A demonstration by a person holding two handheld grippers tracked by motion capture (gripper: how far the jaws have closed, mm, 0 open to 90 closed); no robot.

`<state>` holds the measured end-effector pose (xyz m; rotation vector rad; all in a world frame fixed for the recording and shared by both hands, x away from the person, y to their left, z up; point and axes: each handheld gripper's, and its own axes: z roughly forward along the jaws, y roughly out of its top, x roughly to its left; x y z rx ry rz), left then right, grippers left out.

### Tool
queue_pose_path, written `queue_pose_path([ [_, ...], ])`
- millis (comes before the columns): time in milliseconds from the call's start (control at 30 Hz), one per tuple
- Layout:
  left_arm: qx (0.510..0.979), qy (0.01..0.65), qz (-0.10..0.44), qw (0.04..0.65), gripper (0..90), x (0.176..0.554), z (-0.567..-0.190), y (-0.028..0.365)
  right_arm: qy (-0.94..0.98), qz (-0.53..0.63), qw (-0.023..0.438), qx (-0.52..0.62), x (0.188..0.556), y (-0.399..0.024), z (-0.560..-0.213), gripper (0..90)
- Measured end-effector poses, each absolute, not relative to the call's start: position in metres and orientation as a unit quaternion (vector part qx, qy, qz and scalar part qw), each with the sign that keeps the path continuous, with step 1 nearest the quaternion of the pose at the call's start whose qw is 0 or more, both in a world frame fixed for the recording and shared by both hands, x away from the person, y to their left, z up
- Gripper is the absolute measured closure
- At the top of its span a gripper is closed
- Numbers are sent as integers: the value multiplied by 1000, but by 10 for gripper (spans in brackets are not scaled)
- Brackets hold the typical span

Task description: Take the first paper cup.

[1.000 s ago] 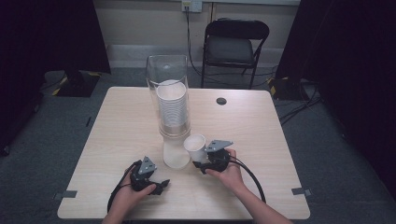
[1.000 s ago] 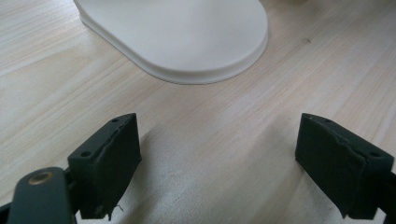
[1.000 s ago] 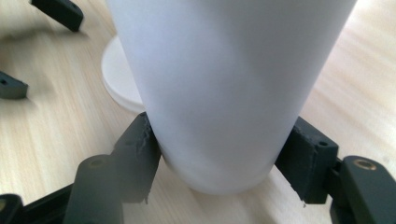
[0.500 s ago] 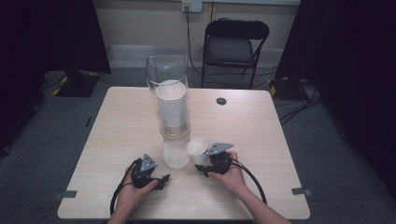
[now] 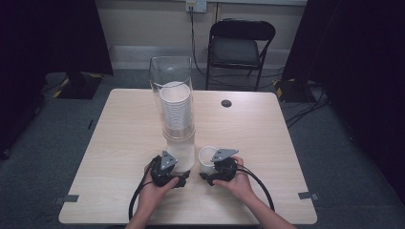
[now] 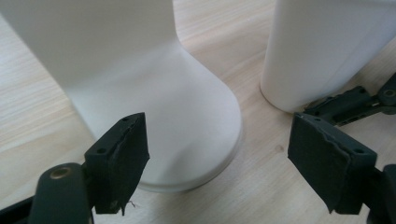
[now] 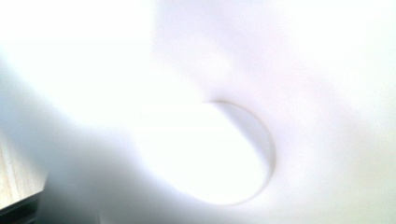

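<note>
Tabletop fills mid-frame in the high view, pale wood. A clear dispenser tube stands at centre, with a stack of white cups inside it and a frosted white base flaring out at the bottom. A single white cup sits upright just right of that base, lower centre of the frame.

My left claw is low at the near side of the base. In the left gripper view its jaws stand wide apart with nothing between them. The base looms just ahead, upper left of that frame, and the loose cup is at upper right.

My right claw is up against the loose cup. The right gripper view is a white blur looking into the cup's interior. No jaws are visible there, so I cannot tell how far open it is or whether it grips the cup wall.

My guess at the step: steady the dispenser with the left while handling the single cup with the right. To do it well:
- Centre the left jaws on the narrow neck above the flare, not the wide foot, or they will not span it.
- Close gently, since the tube is tall and likely to tip.
- Keep the cup upright and clear of the base.
- Squeeze the thin wall lightly or it will buckle.
</note>
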<state>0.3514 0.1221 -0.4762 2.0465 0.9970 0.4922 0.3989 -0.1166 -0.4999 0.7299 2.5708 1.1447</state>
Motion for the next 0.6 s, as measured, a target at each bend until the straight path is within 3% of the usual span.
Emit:
queue_pose_path([
  [600, 835, 399, 169, 339, 193, 345, -493, 155, 848, 383, 168, 326, 447, -160, -490, 202],
])
